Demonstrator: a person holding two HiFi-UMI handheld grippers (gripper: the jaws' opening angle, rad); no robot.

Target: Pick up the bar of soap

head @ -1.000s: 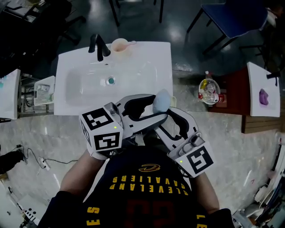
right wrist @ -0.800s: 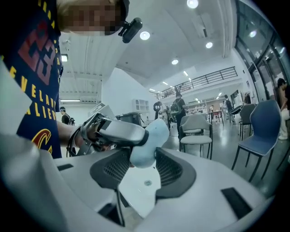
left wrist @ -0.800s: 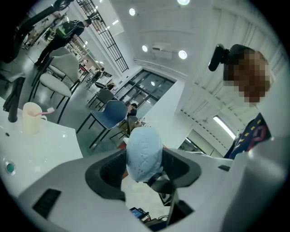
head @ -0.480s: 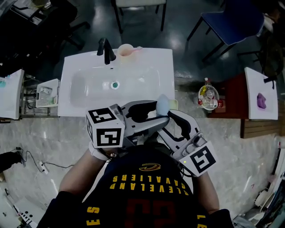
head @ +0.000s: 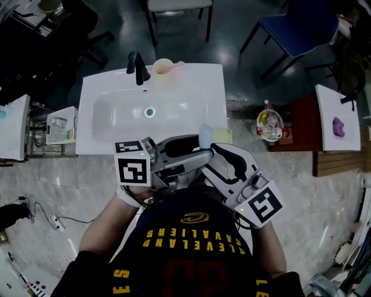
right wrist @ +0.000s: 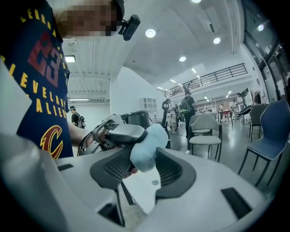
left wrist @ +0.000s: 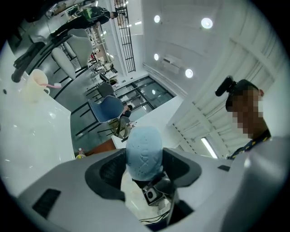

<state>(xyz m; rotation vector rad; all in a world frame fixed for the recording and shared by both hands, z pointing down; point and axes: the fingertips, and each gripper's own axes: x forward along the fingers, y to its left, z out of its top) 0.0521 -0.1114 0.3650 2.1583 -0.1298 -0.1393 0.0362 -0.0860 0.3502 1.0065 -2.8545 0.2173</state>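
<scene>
The bar of soap (head: 206, 135) is a pale blue oval held up in front of the person's chest, near the front right corner of the white sink (head: 93, 136). My left gripper (head: 200, 148) reaches in from the left and is shut on the soap (left wrist: 144, 152), both pads pressing its sides. From the lower right, my right gripper (head: 217, 153) meets it. In the right gripper view the soap (right wrist: 146, 148) fills the gap between that gripper's pads, with a left gripper finger (right wrist: 124, 133) lying across it.
A black tap (head: 137, 67) and a pink cup (head: 163, 67) stand at the sink's back edge. A yellowish item (head: 222, 136) lies on the sink's front right corner. A bowl of small bottles (head: 270, 124) and a white board (head: 336, 93) stand at the right, and a blue chair (head: 295, 17) behind.
Both grippers kept the soap between them and drifted slightly left in the picture. The left gripper rolled, so its marker cube now shows a different face.
</scene>
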